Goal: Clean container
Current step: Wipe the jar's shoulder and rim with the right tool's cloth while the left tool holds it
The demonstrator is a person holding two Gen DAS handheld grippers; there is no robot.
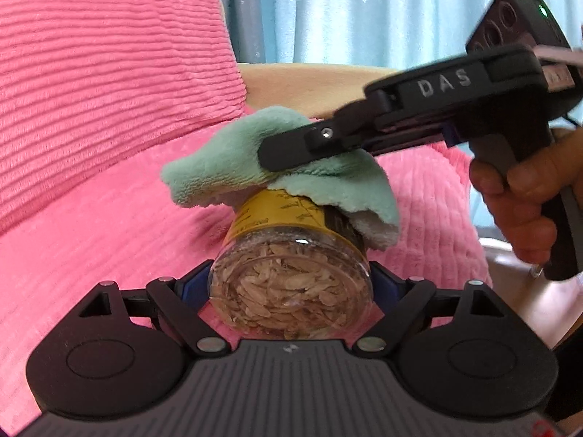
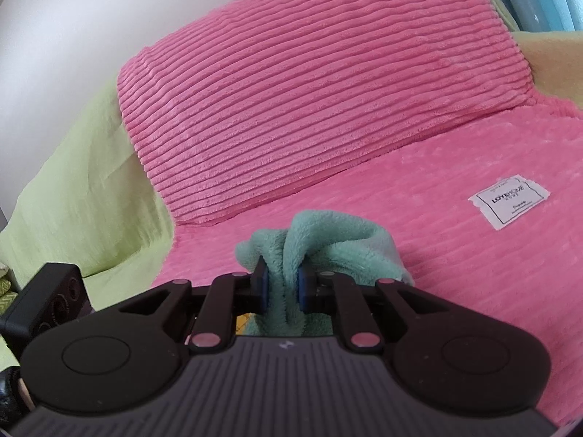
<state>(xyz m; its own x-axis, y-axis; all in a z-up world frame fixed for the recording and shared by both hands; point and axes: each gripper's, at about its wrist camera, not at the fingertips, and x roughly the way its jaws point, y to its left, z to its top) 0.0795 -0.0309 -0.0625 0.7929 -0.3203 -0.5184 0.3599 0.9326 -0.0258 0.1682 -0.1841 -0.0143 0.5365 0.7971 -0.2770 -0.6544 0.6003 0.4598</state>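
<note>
Left wrist view showed the left hand-held gripper clenched on a clear plastic jar with a yellow label, its blue-padded fingers pressed on either side of the jar's near end. The jar lay tilted away from the camera, filled with pale flaky pieces, and was held above a pink ribbed plush blanket. A mint-green microfibre cloth was draped over the jar's far end, touching the label. The right hand-held gripper reached in from the right, a bare hand around its grip, its fingers clamped on the cloth. A pink ribbed cushion stood on the far left, with a pale blue curtain behind.

In the right wrist view, the right hand-held gripper pinched a bunched fold of the cloth between its blue pads. Beyond lay the blanket with a white sewn label, the cushion, and a light green sheet on the left.
</note>
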